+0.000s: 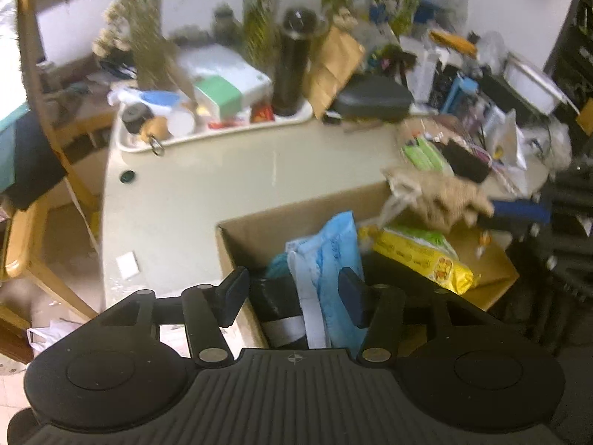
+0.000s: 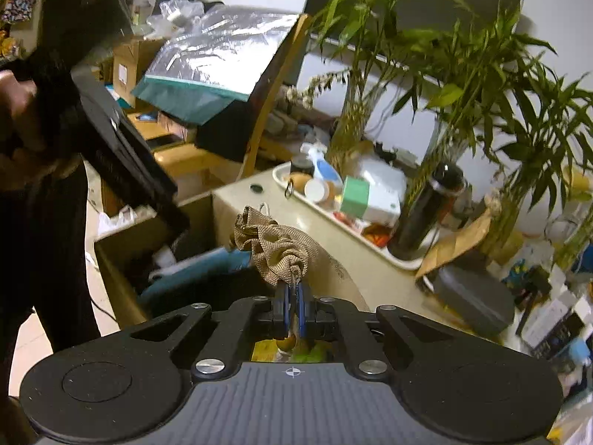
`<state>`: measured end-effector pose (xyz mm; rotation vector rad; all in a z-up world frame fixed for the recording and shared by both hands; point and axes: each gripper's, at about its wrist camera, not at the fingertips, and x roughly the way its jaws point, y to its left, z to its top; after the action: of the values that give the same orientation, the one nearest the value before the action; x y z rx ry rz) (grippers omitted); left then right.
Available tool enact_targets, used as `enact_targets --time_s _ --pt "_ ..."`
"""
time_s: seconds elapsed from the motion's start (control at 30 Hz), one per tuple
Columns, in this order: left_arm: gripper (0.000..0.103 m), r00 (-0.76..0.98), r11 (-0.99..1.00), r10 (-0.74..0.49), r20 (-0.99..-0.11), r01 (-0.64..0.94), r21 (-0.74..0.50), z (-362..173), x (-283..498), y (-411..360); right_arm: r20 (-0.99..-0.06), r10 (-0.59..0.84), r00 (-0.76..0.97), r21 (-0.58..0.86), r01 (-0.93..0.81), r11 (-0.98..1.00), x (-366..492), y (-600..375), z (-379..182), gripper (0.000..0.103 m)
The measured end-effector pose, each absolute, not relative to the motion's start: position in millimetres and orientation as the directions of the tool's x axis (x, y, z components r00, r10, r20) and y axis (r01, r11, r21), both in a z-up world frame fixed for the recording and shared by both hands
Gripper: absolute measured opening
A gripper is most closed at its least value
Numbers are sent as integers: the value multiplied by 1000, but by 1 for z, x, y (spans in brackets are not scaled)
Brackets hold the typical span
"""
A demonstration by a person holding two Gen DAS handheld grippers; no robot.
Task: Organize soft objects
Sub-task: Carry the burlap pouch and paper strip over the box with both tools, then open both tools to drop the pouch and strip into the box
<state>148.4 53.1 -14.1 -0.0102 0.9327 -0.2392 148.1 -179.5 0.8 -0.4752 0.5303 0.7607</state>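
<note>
My left gripper (image 1: 294,294) is open and empty, hovering over the near corner of a cardboard box (image 1: 259,224). In the box lie a light blue plastic pack (image 1: 339,256), a yellow and green pack (image 1: 422,257) and a black roll (image 1: 276,302). My right gripper (image 2: 294,302) is shut on a tan mesh drawstring pouch (image 2: 276,250) and holds it above the box (image 2: 122,248). In the left wrist view the pouch (image 1: 443,198) hangs over the box's far right side, with the right gripper (image 1: 519,211) behind it.
The box stands on a cream table (image 1: 207,185). A white tray (image 1: 166,144) with a black bottle (image 1: 292,70), cups and boxes stands at the back. Plants (image 2: 463,74), a black case (image 1: 372,98) and clutter line the far edge. A wooden chair (image 1: 33,118) stands at the left.
</note>
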Motion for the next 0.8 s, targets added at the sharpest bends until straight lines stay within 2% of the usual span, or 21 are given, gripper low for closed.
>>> enact_targets --time_s 0.23,0.43,0.5,0.53,0.57,0.6,0.63,0.77,0.8 --pt "60 627 983 -168 -761 164 -81 -9 130 55 -668 446 596 -182 -711 679 135 -169 -12 7" --pt "64 639 993 -108 -762 110 -49 -10 121 54 -704 490 514 -12 -698 716 141 -167 -16 8" --pt "64 646 994 -95 -757 100 -40 -10 117 53 -707 498 502 12 -695 719 141 -166 -17 13" --pt "65 650 995 -89 -754 97 -34 -10 115 52 -704 500 504 20 -691 723 141 -167 -16 24" --pt "65 655 995 -82 -752 93 -28 -10 114 51 -699 501 511 26 -682 731 142 -168 -16 43" --pt "66 658 996 -75 -750 88 -22 -10 113 51 -689 506 518 36 -673 738 142 -170 -14 54" --pt "66 659 996 -70 -749 85 -19 -10 112 50 -673 518 528 50 -666 744 142 -173 -12 72" --pt "68 659 998 -61 -750 60 -28 -9 109 49 -619 538 572 82 -635 768 140 -186 -4 98" --pt "69 662 998 -57 -747 53 -28 -9 108 48 -612 528 588 73 -623 779 139 -188 -3 100"
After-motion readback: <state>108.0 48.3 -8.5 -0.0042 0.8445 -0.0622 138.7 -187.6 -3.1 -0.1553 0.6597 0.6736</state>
